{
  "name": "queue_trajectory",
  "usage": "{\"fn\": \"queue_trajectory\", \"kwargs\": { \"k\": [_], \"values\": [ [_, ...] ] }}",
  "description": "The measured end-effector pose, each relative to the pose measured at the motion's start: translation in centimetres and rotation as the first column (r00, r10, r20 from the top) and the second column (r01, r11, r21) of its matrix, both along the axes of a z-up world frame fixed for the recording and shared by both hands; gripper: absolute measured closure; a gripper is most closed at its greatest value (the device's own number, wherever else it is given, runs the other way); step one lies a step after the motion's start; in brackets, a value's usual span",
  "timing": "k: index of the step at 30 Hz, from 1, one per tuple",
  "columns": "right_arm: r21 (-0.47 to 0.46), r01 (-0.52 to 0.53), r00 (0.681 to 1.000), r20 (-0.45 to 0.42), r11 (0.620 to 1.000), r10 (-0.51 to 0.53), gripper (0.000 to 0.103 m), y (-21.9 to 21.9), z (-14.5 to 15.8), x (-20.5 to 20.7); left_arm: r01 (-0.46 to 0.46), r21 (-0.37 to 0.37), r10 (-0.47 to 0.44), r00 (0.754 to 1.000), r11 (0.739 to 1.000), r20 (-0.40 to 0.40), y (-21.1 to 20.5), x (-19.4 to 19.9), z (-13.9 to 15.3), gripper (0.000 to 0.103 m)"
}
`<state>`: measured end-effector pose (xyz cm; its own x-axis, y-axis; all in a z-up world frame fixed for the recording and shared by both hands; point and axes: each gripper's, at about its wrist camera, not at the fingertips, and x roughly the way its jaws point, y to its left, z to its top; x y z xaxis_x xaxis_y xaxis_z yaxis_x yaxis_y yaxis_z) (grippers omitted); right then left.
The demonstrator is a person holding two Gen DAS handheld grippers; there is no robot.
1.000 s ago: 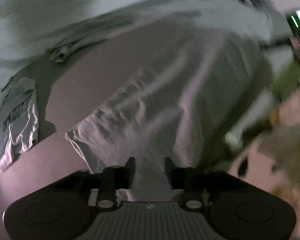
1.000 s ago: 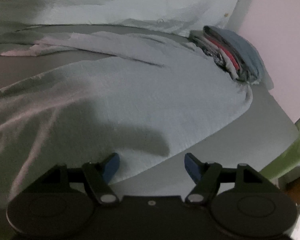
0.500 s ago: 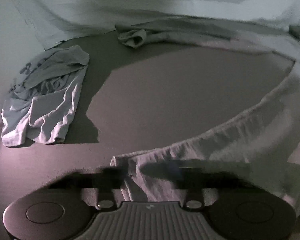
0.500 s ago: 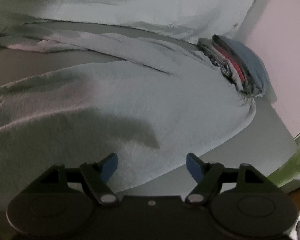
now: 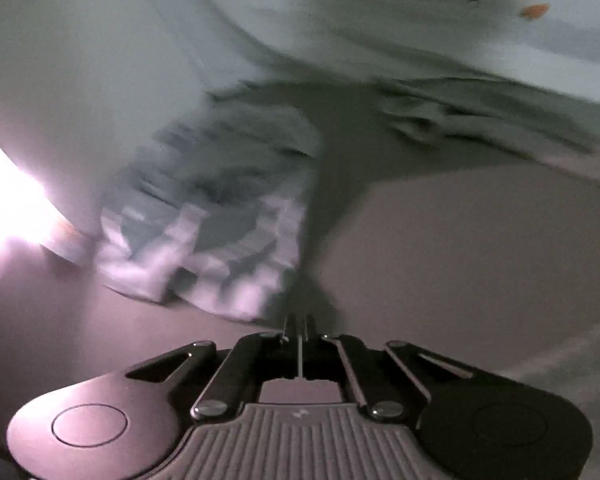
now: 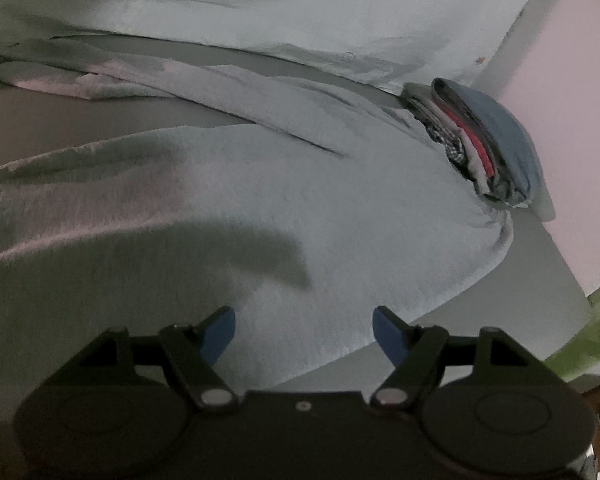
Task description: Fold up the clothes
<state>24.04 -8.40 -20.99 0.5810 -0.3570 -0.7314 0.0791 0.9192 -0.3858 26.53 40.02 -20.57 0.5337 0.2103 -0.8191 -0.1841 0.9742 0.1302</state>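
A large pale grey garment lies spread on the grey surface in the right wrist view. My right gripper is open, its blue pads just above the garment's near edge. In the left wrist view my left gripper is shut with nothing between its fingers. It points at a crumpled light garment, blurred by motion, lying ahead to the left. A sleeve end of the grey garment lies farther back on the right.
A stack of folded clothes with a blue piece on top sits at the back right. A pale sheet with small carrot prints hangs behind the surface. A pink wall is on the right.
My left gripper has let go of the grey garment, shut empty and swung left toward the crumpled garment. My right gripper stays open and has barely moved.
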Motion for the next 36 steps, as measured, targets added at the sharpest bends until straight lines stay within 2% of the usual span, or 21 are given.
{"fn": "queue_trajectory", "kwargs": {
  "k": [1,3,5,7,9,14,16,18,20,21,23,26,31,35,36],
  "values": [
    [0.001,-0.003,1.000,0.002,1.000,0.003,0.026,-0.1,0.1,0.1,0.034,-0.039,-0.034,0.999,0.999,-0.004,-0.6,-0.4,-0.3,0.086],
    [0.002,-0.010,1.000,0.005,1.000,0.010,0.025,-0.2,0.2,0.4,0.090,-0.063,-0.091,0.996,0.994,-0.010,-1.9,-1.1,-0.8,0.069],
    [0.005,-0.016,1.000,-0.005,1.000,0.016,0.025,-0.2,0.1,0.5,0.117,-0.062,-0.119,0.993,0.991,-0.025,-3.1,-1.4,-1.6,0.063],
    [0.003,-0.029,0.999,-0.016,1.000,0.029,0.025,-0.1,-0.1,0.4,0.110,-0.065,-0.113,0.993,0.992,-0.042,-3.2,-1.6,-2.3,0.056],
    [-0.003,-0.042,0.999,-0.024,0.999,0.042,0.025,0.0,-0.2,0.2,0.094,-0.077,-0.098,0.994,0.993,-0.050,-2.9,-1.7,-3.0,0.042],
    [-0.011,-0.056,0.998,-0.037,0.998,0.056,0.025,0.2,-0.4,-0.3,0.069,-0.138,-0.068,0.998,0.988,0.009,-1.1,-2.0,-3.9,0.038],
    [-0.011,-0.057,0.998,-0.038,0.998,0.057,0.025,0.4,-0.4,-0.4,0.069,-0.133,-0.065,0.997,0.989,0.036,-1.0,-2.2,-4.0,0.046],
    [-0.011,-0.063,0.997,-0.036,0.998,0.063,0.025,0.6,-0.4,-0.5,0.057,-0.132,-0.050,0.997,0.990,0.055,-1.1,-2.2,-3.9,0.087],
    [-0.014,-0.074,0.997,-0.036,0.997,0.073,0.025,1.0,-0.4,-0.6,0.040,-0.097,-0.035,0.998,0.995,0.050,-1.8,-2.1,-3.7,0.097],
    [-0.016,-0.079,0.996,-0.034,0.997,0.078,0.025,1.2,-0.4,-0.6,0.030,-0.034,-0.028,0.998,0.999,0.049,-2.5,-2.1,-3.6,0.100],
    [-0.022,-0.089,0.996,-0.027,0.996,0.088,0.025,1.6,-0.3,-0.7,0.009,0.089,-0.014,0.999,0.996,0.052,-3.8,-2.1,-3.3,0.100],
    [-0.029,-0.104,0.995,-0.012,0.994,0.104,0.025,1.8,0.0,-0.6,-0.036,0.098,0.027,0.996,0.995,0.085,-3.1,-1.6,-1.8,0.100],
    [-0.026,-0.127,0.992,-0.002,0.992,0.127,0.025,1.8,0.1,0.0,-0.118,0.059,0.109,0.984,0.991,0.142,-0.6,0.7,0.3,0.100],
    [-0.018,-0.148,0.989,0.005,0.989,0.148,0.025,1.5,0.2,0.5,-0.141,0.110,0.131,0.987,0.984,0.093,-0.6,2.7,-1.4,0.099],
    [-0.013,-0.148,0.989,0.006,0.989,0.148,0.025,1.3,0.2,0.7,-0.155,0.147,0.146,0.987,0.977,0.073,-0.7,3.1,-2.2,0.099]
  ]
}}
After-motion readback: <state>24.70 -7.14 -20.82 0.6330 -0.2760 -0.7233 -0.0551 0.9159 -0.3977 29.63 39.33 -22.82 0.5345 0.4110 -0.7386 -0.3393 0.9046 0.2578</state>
